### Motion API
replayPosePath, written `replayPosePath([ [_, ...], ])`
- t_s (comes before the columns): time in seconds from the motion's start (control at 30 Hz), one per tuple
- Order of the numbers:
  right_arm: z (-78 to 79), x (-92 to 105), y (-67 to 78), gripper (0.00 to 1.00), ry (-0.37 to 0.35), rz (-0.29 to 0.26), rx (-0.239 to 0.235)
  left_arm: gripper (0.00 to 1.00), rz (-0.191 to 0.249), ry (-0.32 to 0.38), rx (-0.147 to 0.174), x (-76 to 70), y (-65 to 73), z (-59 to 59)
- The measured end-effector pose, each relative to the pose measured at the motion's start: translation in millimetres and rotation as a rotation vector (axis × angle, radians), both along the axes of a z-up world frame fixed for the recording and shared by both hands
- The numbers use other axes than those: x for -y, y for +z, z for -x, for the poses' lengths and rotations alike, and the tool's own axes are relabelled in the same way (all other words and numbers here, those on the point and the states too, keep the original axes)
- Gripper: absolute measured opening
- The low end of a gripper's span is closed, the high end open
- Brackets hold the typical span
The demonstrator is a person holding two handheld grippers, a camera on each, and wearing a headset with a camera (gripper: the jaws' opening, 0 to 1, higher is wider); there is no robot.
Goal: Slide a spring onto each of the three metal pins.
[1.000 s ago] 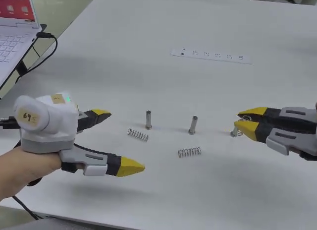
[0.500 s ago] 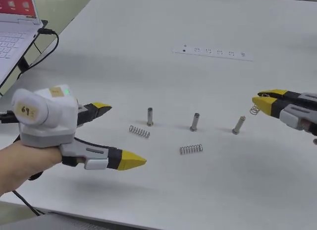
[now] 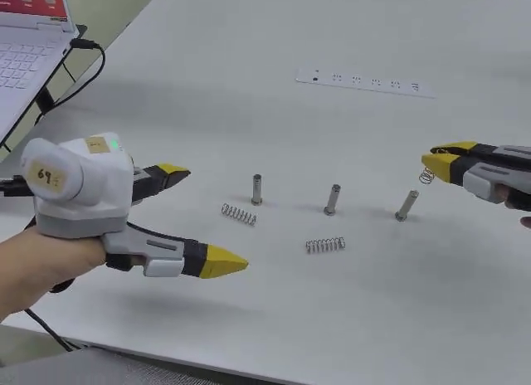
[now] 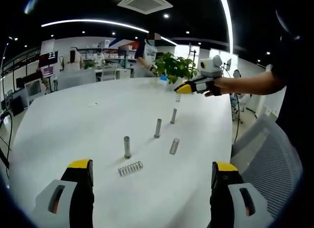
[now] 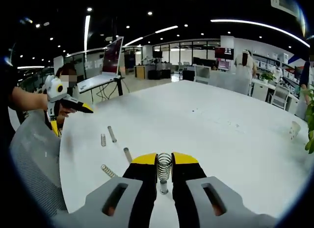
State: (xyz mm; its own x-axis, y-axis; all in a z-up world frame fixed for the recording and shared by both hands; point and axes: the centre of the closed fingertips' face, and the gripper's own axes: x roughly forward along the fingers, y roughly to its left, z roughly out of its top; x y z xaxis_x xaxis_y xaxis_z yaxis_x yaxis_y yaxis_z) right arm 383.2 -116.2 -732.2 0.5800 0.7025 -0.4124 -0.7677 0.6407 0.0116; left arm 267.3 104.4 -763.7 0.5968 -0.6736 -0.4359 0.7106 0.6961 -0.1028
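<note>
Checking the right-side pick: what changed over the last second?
The right gripper drew back from the right pin, up and to the right. It is now shut on a spring, held just above that pin's top. Unchanged: the left gripper hovers open, two loose springs lie on the table, and the left pin and middle pin stand bare.

I see my left gripper (image 3: 199, 216) spread wide over the near side of the table (image 3: 249, 86), holding nothing. My right gripper (image 3: 437, 159) pinches a spring (image 3: 426, 177) that hangs just above the tilted right pin (image 3: 406, 205). The middle pin (image 3: 333, 199) and left pin (image 3: 256, 189) stand bare. One loose spring (image 3: 239, 214) lies just beside the left pin, and a second loose spring (image 3: 325, 245) lies in front of the middle pin.
</note>
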Motion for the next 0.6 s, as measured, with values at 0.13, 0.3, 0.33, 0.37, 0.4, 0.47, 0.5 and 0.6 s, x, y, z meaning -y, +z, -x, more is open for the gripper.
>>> replayPosePath([
  [0.13,0.7,-1.1,-6.9,0.08,0.004,0.008,-0.015,0.98,0.003,0.006,-0.002,-1.7,-0.5,0.3],
  [0.3,0.8,-0.4,-11.8,0.08,0.003,0.010,-0.030,0.98,0.001,0.007,-0.007,-2.1,-2.7,1.4],
  [0.33,0.7,-0.3,-12.1,0.08,0.003,0.010,-0.030,0.98,0.002,0.007,-0.008,-1.9,-2.9,1.7],
  [0.37,0.7,-0.3,-12.4,0.08,0.003,0.011,-0.031,0.98,0.002,0.007,-0.009,-1.4,-2.9,1.9],
  [0.4,0.3,-0.3,-13.0,0.08,0.004,0.012,-0.033,0.98,0.002,0.007,-0.009,-1.1,-2.9,2.0],
  [0.47,-0.6,-0.4,-13.3,0.08,0.004,0.013,-0.033,0.98,0.010,0.008,-0.007,-0.3,-1.7,1.7],
  [0.5,-0.9,-0.5,-13.6,0.08,0.003,0.012,-0.035,0.98,0.013,0.008,-0.007,-0.1,-1.3,1.4],
  [0.6,-2.1,-0.6,-14.6,0.08,0.001,0.012,-0.036,0.98,0.015,0.010,-0.002,-0.5,0.5,0.3],
])
